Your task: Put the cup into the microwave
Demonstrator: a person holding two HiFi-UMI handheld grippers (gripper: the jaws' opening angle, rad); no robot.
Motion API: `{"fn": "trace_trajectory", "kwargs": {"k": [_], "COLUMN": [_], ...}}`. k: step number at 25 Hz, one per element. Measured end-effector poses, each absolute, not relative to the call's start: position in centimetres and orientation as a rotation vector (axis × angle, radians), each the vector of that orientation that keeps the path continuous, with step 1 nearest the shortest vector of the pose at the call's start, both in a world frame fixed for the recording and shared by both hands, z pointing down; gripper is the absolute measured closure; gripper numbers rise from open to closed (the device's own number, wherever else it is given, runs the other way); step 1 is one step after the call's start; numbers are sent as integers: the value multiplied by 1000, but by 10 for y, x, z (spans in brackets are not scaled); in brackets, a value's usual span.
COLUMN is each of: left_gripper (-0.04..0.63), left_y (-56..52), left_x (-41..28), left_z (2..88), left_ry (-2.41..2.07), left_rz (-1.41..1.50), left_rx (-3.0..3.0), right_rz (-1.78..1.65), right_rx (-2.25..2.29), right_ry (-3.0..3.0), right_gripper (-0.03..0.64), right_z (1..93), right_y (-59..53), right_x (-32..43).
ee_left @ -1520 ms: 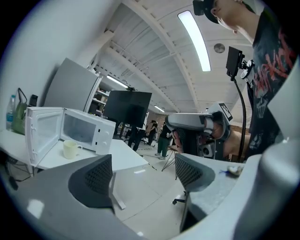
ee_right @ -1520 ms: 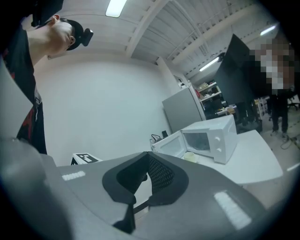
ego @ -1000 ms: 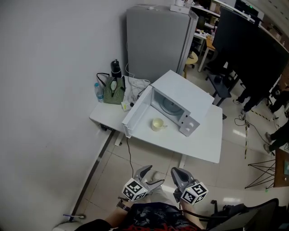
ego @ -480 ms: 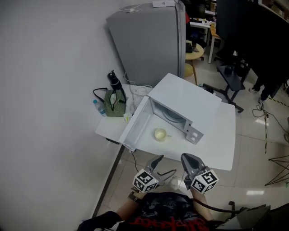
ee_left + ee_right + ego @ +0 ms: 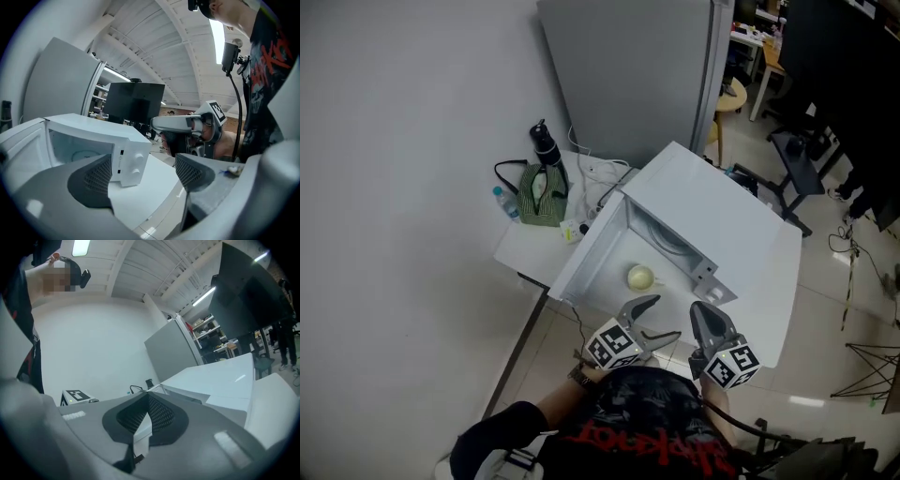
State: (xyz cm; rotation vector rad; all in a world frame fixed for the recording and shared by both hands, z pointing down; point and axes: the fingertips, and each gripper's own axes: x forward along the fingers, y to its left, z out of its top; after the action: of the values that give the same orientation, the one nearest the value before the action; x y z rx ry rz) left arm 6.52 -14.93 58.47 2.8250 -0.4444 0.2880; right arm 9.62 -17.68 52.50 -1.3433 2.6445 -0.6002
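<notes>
The cup (image 5: 640, 277) sits on the white table (image 5: 530, 246) right at the mouth of the microwave (image 5: 722, 220), on the bare patch between the swung-open door (image 5: 586, 253) on the left and the control panel on the right. It is outside the cavity, touching neither wall as far as I can see. Both grippers hang at the near edge of the table, short of it. The left gripper (image 5: 667, 316) has its jaws spread wide with nothing between them; through the gap you look straight at the microwave front. The right gripper (image 5: 701, 311) has its ribbed pads pressed together on nothing at all.

It looks a small, pale, glossy cup – ceramic, I'd guess, so stiff, light enough for one gripper, but slick and apt to chip if knocked against the oven's sill. I can't make out its handle from here. The surest hold would likely be across the rim, one jaw inside and one outside, or around the body with the open left gripper – squeezed firmly, kept upright, lifted only a little over the threshold
</notes>
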Motion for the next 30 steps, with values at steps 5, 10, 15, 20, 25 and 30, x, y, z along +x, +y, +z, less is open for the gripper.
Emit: {"fn": "trace_trajectory", "kwargs": {"k": [5, 10, 15, 20, 25, 30], "left_gripper": [172, 159, 130, 127, 127, 135], "left_y": [-194, -231, -243, -244, -273, -296], "left_x": [48, 4, -31, -28, -13, 12], "left_z": [573, 605, 712, 806, 852, 854], "left_ry": [-474, -783, -850, -750, -791, -741], "left_rz": [258, 260, 451, 634, 723, 724], "left_rx": [2917, 2831, 2596, 2459, 2454, 2531], "right_rz": [-557, -570, -591, -603, -616, -664], "right_rx": [-1335, -1343, -1341, -1423, -1548, -1697], "right_ry": [2701, 2726, 2747, 2720, 2675, 2583], "right_gripper": [617, 617, 617, 617, 617, 617], "right_z": [516, 520, 524, 527, 527, 533], "right_y": [-215, -239, -247, -247, -237, -218], "right_x": [70, 60, 50, 61, 81, 106]}}
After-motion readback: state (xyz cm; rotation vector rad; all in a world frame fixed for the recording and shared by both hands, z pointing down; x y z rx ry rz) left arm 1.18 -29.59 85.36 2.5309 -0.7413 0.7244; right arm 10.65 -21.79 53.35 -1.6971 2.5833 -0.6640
